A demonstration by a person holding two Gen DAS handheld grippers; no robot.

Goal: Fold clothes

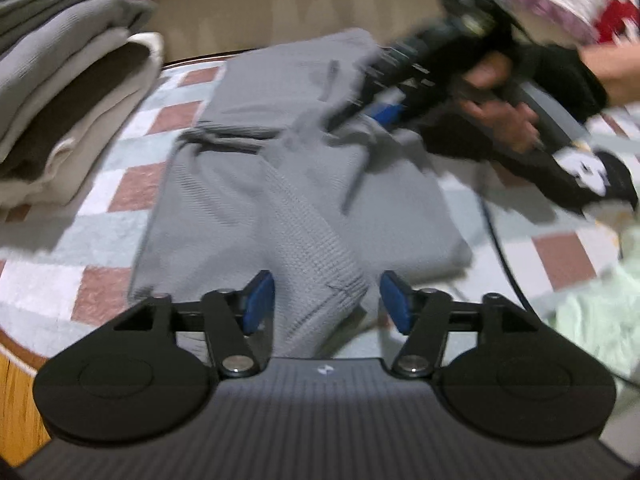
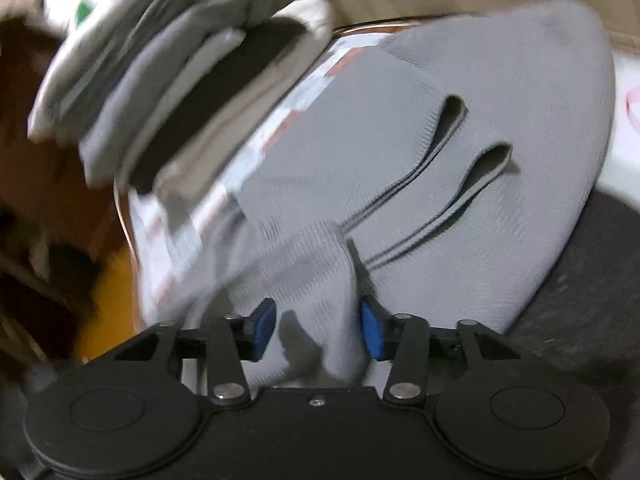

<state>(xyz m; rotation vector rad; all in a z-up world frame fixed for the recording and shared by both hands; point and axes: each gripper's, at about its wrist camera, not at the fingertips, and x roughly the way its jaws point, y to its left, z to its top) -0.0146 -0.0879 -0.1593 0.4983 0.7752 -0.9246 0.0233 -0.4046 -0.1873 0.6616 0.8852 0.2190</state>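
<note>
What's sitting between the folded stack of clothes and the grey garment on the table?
Only bare checkered tablecloth lies between the folded stack and the grey garment, seen clearest in the left wrist view.

Checkered cloth [image 1: 132, 188] in pink, white and pale blue covers the table top. Wooden table edge [image 1: 16, 384] shows near left, and again in the right wrist view [image 2: 116, 320]. Beige surface [image 1: 280, 12] runs along the far side. Black cable [image 1: 502, 248] trails across the cloth on the right. Dark grey mat [image 2: 580, 288] lies at right in the right wrist view. Both views blurred.
</note>
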